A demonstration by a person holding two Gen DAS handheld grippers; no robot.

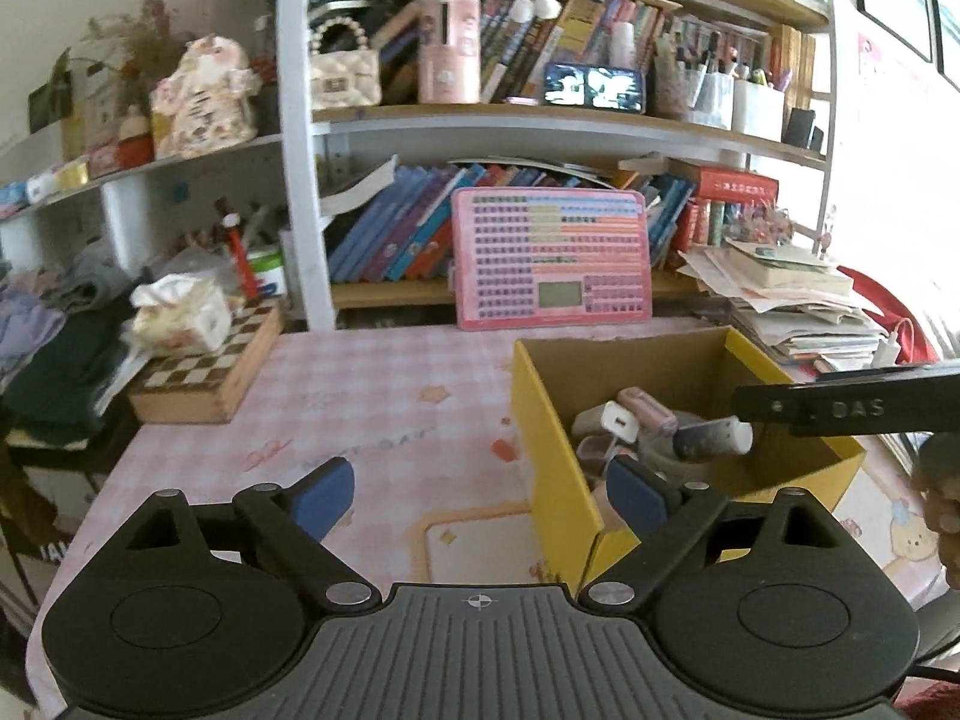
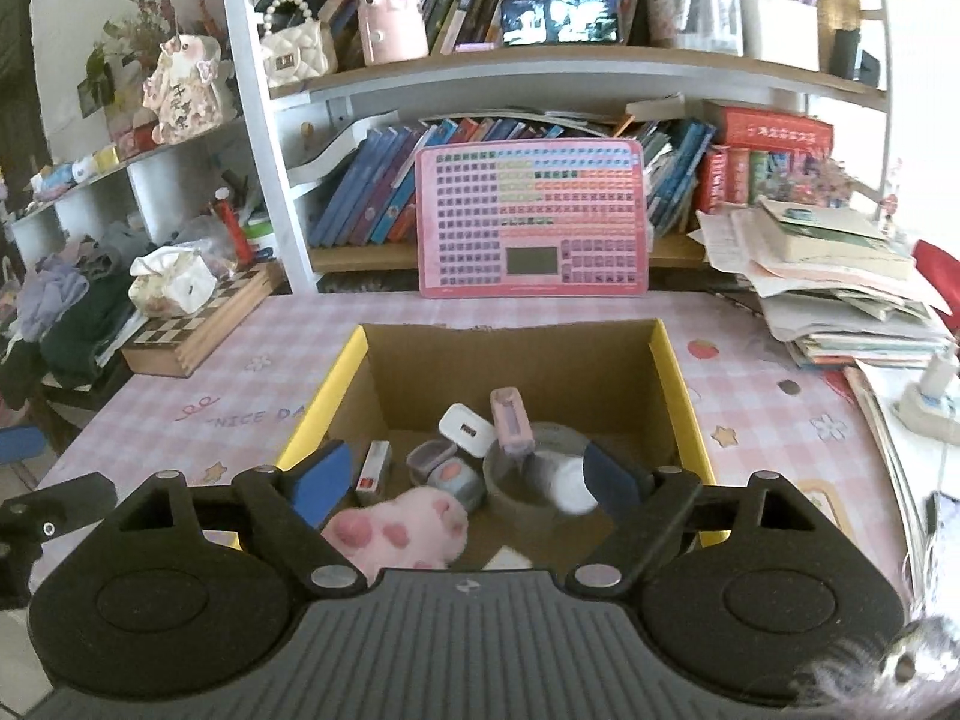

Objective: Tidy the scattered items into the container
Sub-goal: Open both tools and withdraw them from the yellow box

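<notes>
A yellow cardboard box (image 2: 672,372) stands on the pink checked table; it also shows at the right of the left wrist view (image 1: 540,420). Inside lie a white charger (image 2: 465,427), a pink rectangular case (image 2: 510,420), a grey tape roll (image 2: 516,480), a small round case (image 2: 456,477), a red-ended tube (image 2: 373,468) and a pink plush paw (image 2: 399,531). My right gripper (image 2: 471,483) is open and empty over the box's near side. My left gripper (image 1: 480,495) is open and empty, left of the box above the table. The right gripper's body (image 1: 840,408) reaches over the box.
A pink chart board (image 2: 531,219) leans on the bookshelf behind the box. A chessboard box (image 2: 198,324) with a tissue pack (image 2: 171,282) sits at the left. A stack of papers and books (image 2: 840,288) and a power strip (image 2: 930,402) lie at the right.
</notes>
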